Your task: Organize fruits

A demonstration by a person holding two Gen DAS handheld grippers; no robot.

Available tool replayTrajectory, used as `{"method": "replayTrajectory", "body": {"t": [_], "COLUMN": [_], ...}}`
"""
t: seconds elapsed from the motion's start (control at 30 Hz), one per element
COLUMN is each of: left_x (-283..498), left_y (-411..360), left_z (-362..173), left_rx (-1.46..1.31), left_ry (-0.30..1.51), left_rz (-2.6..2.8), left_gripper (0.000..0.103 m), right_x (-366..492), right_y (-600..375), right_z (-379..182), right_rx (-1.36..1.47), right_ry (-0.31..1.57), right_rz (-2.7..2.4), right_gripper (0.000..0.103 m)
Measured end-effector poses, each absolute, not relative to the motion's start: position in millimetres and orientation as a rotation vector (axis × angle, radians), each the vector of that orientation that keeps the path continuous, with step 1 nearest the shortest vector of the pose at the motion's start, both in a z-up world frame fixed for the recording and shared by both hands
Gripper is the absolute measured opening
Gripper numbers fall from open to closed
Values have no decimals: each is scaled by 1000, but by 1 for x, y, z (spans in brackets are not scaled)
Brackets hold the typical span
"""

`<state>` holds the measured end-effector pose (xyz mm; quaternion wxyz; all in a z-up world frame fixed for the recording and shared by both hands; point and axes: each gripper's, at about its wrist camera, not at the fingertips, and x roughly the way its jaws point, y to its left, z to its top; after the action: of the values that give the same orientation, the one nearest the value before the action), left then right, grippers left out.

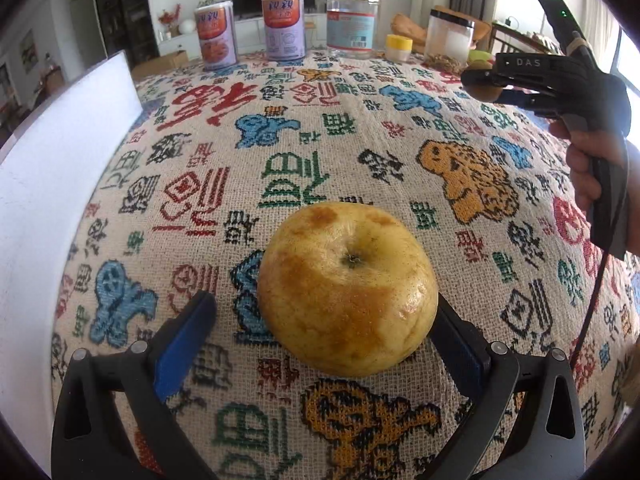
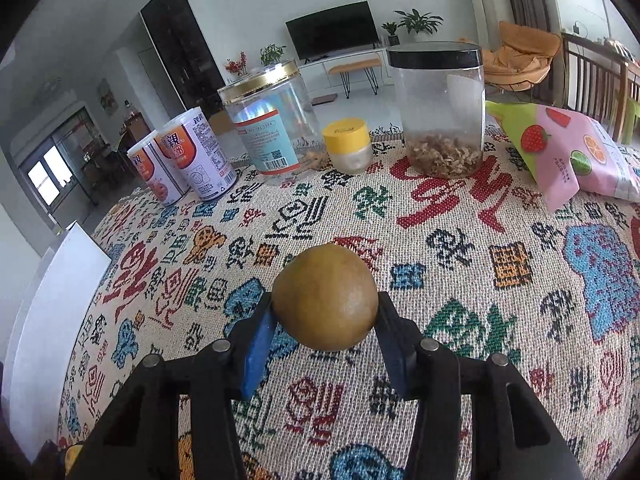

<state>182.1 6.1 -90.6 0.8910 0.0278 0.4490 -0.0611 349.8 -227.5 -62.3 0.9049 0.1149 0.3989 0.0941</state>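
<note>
1. Apple [image 1: 347, 289] sat on the tablecloth [image 1: 360, 152] near its front edge, between the wide-apart jaws of the left claw [image 1: 326, 320], nothing held.
2. Right claw [image 2: 325, 312] clamped a brown fruit [image 2: 325, 297] above the cloth's middle.

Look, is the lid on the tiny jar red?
No, the small jar has a yellow lid and stands between two bigger clear jars.
</note>
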Motion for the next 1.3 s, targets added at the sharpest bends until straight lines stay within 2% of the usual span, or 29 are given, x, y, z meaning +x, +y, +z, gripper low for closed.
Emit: {"method": "replayTrajectory", "body": {"t": [0.23, 0.43, 0.53, 0.87, 1.3], "left_x": [182, 182, 182, 182, 182], "left_y": [6, 6, 6, 7, 7], "left_z": [-91, -91, -91, -91, -91], "left_rx": [59, 58, 58, 58, 58], "left_ry": [932, 932, 932, 932, 931], "left_rz": [-126, -126, -126, -126, -126], "left_gripper": [102, 102, 102, 102, 103], "right_x": [213, 156, 159, 175, 167], "right_y": [-248, -235, -228, -203, -216], "right_z": [-33, -40, -57, -58, -62], "right_rx": [198, -190, -303, -288, -150], "right_ry": [865, 1231, 1300, 1187, 1084], "right_rz": [309, 275, 260, 249, 281], "right_gripper": [49, 49, 49, 50, 50]}}
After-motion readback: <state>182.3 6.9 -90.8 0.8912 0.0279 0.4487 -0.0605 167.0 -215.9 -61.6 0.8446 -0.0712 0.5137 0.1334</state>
